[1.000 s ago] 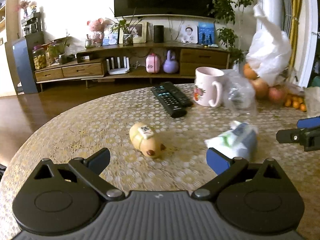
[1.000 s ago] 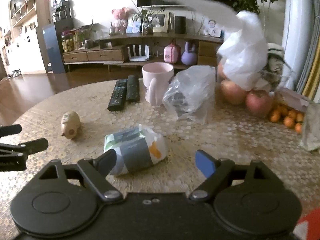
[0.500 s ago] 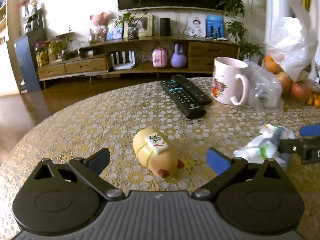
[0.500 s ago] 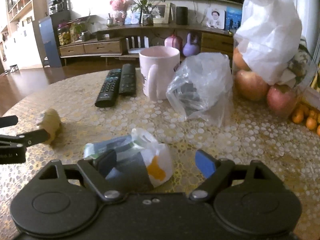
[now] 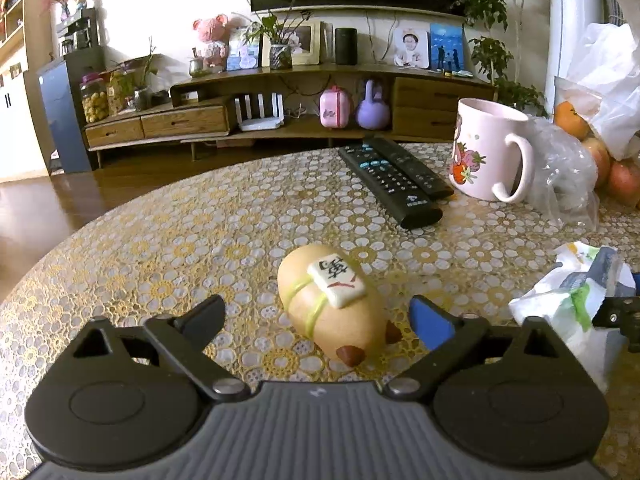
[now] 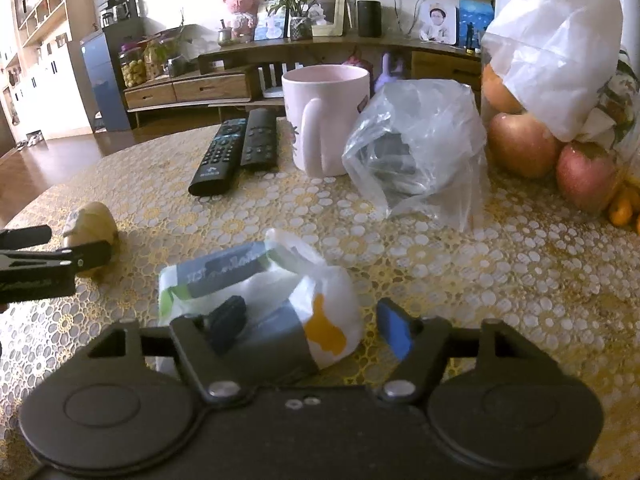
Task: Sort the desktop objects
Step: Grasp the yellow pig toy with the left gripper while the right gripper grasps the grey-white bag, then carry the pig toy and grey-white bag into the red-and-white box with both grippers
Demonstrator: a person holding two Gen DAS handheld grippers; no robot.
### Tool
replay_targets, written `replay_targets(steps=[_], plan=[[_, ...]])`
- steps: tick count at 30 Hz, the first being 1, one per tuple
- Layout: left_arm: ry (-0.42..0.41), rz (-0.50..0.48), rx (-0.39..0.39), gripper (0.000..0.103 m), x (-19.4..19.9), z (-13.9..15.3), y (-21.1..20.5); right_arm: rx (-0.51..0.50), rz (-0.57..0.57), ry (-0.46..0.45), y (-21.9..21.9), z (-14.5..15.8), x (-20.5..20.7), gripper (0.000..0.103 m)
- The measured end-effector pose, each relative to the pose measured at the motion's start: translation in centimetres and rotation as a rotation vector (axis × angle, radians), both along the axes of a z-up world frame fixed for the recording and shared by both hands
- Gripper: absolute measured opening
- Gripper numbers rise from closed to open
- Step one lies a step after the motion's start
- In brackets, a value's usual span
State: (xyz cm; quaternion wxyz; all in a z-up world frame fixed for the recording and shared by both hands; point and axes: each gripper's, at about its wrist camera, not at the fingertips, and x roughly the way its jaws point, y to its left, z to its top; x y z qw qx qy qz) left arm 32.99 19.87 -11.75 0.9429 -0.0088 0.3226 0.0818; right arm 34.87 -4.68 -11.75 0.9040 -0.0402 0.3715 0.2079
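Note:
A tan capybara-shaped toy point(image 5: 328, 304) with a white mahjong tile on its back lies on the patterned table between the open fingers of my left gripper point(image 5: 320, 320); it also shows in the right wrist view point(image 6: 94, 228). A white tissue pack point(image 6: 276, 304) with grey, green and orange print lies between the open fingers of my right gripper point(image 6: 312, 326), the left finger over its top. The pack shows at the right in the left wrist view point(image 5: 568, 300). Neither gripper has closed on anything.
Two black remotes point(image 5: 396, 180) lie side by side at mid-table, next to a pink mug point(image 5: 488, 152). A clear plastic bag point(image 6: 420, 148) sits beside the mug. Apples point(image 6: 524, 144), oranges and a white bag point(image 6: 556, 36) stand at the right. The table edge point(image 5: 100, 224) curves at the left.
Both grippers have moved forward and lower. The toy now lies between the left fingers and the tissue pack between the right fingers. Both stay open.

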Motion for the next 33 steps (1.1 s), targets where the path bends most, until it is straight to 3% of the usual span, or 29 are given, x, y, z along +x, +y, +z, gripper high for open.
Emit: replay_targets(steps=[4,6,10,16,33], plan=[[0.021,-0.006,-0.021,0.070,0.2,-0.3,0.1,-0.011,0.004,-0.011,0.4,0.2,-0.4,0.060],[0.027,-0.006,-0.018,0.052,0.1,-0.4,0.0,-0.024,-0.002,-0.019,0.6,0.3,-0.6,0.057],[0.038,-0.001,-0.033,0.047,0.0,-0.1,0.1,-0.042,-0.013,-0.027,0.6,1.0,-1.1,0.044],[0.040,-0.025,-0.013,0.044,-1.2,0.8,-0.7,-0.042,-0.017,-0.017,0.2,1.9,-2.6,0.033],[0.047,-0.146,-0.052,0.044,-9.2,6.7,-6.6,-0.002,-0.077,-0.029,-4.7,7.6,-10.5,0.032]])
